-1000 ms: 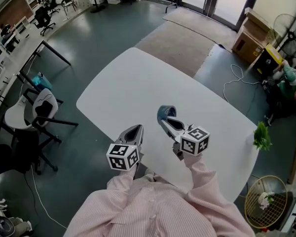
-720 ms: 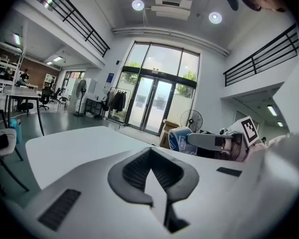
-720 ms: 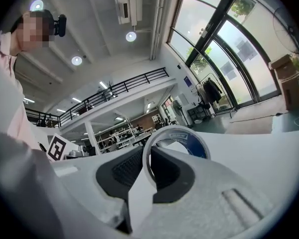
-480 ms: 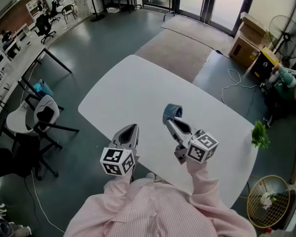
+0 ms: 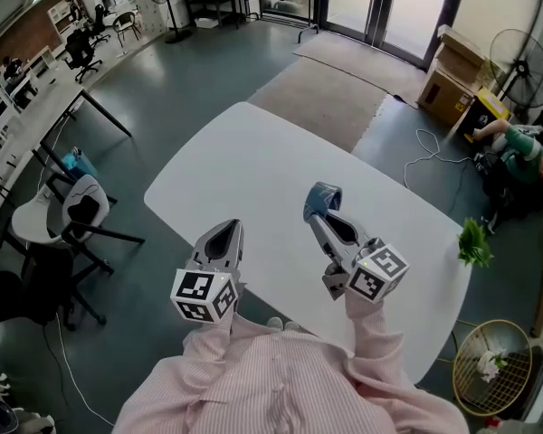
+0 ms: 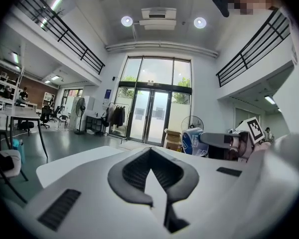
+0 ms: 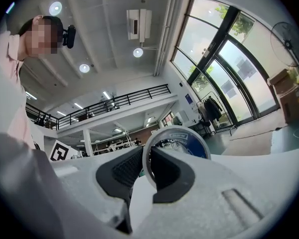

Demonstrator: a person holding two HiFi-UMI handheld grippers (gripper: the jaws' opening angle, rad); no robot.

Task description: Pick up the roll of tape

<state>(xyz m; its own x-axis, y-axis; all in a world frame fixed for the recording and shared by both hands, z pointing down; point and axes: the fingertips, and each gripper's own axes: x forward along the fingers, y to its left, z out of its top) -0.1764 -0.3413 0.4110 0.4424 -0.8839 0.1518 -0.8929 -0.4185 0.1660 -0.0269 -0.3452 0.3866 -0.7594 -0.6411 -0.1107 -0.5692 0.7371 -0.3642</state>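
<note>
The roll of tape [image 5: 323,197], blue and white, hangs above the white table [image 5: 244,165], and my right gripper [image 5: 319,212] is shut on its rim. In the right gripper view the tape [image 7: 183,139] stands on edge with its wall pinched between the dark pads [image 7: 123,169] of that gripper [image 7: 146,164]. My left gripper [image 5: 220,241] hovers over the table's near edge, to the left of the tape, shut on nothing. In the left gripper view its jaws [image 6: 150,169] meet at the tips, and the tape [image 6: 192,141] shows off to the right.
A green plant sprig [image 5: 473,245] lies at the table's right end. Left of the table stand a chair [image 5: 72,208] and a long desk [image 5: 36,107]. Cardboard boxes [image 5: 452,80], a fan [image 5: 523,57] and a floor cable [image 5: 434,147] are beyond it.
Both grippers have risen toward the camera. The tape has gone up with the right gripper, drifting slightly right. The left gripper's marker cube has shifted left.
</note>
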